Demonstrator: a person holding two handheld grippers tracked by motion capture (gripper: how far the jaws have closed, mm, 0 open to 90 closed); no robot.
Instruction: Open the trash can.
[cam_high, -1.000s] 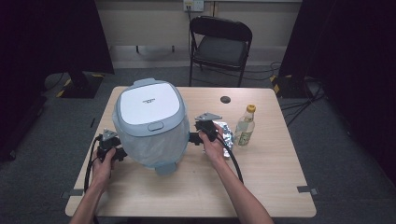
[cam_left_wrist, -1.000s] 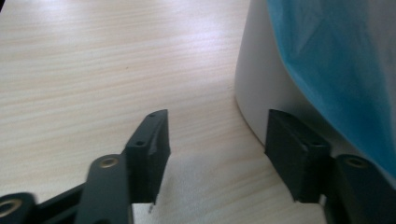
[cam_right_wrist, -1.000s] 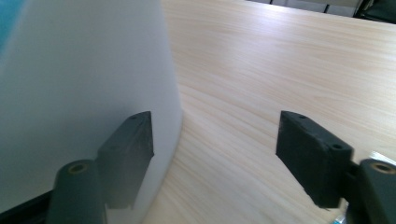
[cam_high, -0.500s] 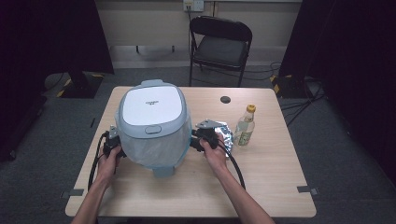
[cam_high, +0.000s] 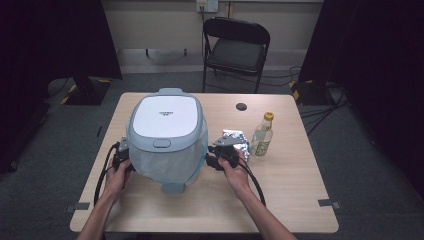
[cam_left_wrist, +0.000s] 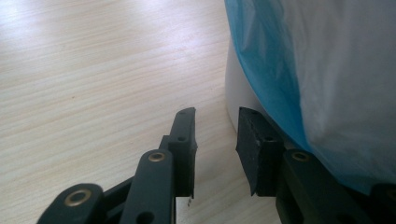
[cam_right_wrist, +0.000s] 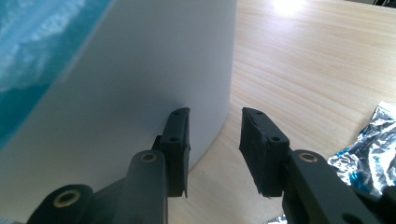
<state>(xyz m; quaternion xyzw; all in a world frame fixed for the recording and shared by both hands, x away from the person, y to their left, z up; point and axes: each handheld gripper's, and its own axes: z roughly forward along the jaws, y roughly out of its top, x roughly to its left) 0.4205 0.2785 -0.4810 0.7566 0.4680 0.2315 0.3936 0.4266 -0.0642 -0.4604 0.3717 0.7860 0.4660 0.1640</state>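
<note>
The wooden table (cam_high: 280, 200) carries the bin (cam_high: 167, 135) at its middle, lid on, liner bag (cam_high: 170, 162) hanging out. Your left gripper (cam_left_wrist: 215, 140) and right gripper (cam_right_wrist: 215, 140) flank its sides; both jaws have just been closing, yet stay apart and empty. Gripping and moving it remains, I think.
</note>
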